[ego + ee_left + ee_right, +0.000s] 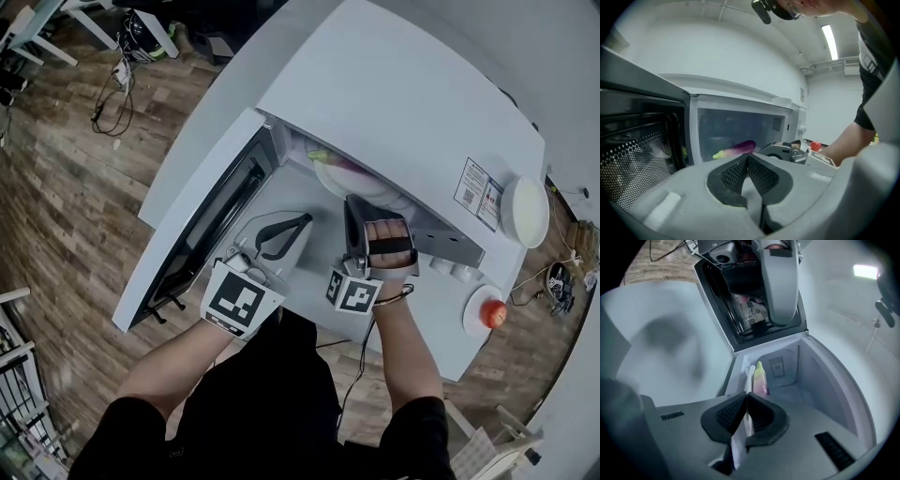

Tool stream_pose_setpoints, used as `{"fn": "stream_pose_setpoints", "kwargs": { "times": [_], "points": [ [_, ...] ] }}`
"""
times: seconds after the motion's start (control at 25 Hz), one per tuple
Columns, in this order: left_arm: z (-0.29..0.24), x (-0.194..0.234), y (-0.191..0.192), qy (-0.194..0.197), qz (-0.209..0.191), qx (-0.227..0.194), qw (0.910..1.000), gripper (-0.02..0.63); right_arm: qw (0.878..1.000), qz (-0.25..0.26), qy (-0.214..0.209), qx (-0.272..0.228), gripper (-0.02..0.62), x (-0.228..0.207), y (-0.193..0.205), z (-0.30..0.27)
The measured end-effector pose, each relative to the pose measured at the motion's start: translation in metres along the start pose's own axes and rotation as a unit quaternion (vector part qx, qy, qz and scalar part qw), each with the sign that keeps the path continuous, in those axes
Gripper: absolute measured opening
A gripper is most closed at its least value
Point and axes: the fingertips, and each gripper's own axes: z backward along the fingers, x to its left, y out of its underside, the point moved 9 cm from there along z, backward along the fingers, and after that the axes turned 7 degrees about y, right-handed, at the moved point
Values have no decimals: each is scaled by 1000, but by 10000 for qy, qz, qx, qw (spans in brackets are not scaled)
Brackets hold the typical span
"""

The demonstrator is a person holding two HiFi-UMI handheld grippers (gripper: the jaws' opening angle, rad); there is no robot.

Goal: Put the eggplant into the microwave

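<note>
Right, closest in, both forearms reached out from black sleeves, each hand carrying its tool over the white table (424, 330) in front of the open microwave (403, 103). Over on the left, the left gripper (747, 157) was clenched, its dark ribbed pads pressed tip to tip with nothing caught between them. Beside it, the right gripper (746, 397) was clenched just the same, tips meeting and empty, its nose pointed into the mouth of the oven.

Next out, the microwave door (202, 220) hung swung wide to the left, its dark mesh window facing the left gripper. Past the jaws the pale cavity stood open, and there was the eggplant (738, 148), lying inside on the white turntable plate (337, 183), purple body with a yellow-green stem end. It lay well apart from both sets of fingers, neither tool touching it.

Further off to the right, beyond the microwave's control panel, a red-orange round fruit (495, 314) sat on a small plate (473, 309) at the table's edge, and beyond that ran the wood-patterned floor (66, 216).
</note>
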Motion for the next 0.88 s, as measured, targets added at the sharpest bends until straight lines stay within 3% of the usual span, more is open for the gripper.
{"fn": "stream_pose_setpoints", "kwargs": {
  "times": [0.2,0.44,0.64,0.8,0.88],
  "points": [
    [0,1,3,-13,17,19,10000,9,9994,-175,-267,99,26,-2,1,-9],
    [9,-5,3,-4,12,12,10000,9,9901,-1066,-894,169,59,-15,3,-10],
    [16,-10,5,-15,16,48,10000,9,9868,-1176,-1084,255,93,-12,5,-5],
    [21,-15,3,-12,15,22,10000,9,9875,-1257,-928,201,120,-12,4,3],
    [23,-16,3,-15,24,9,10000,9,9892,-1238,-775,143,58,-13,2,8]
  ]
}}
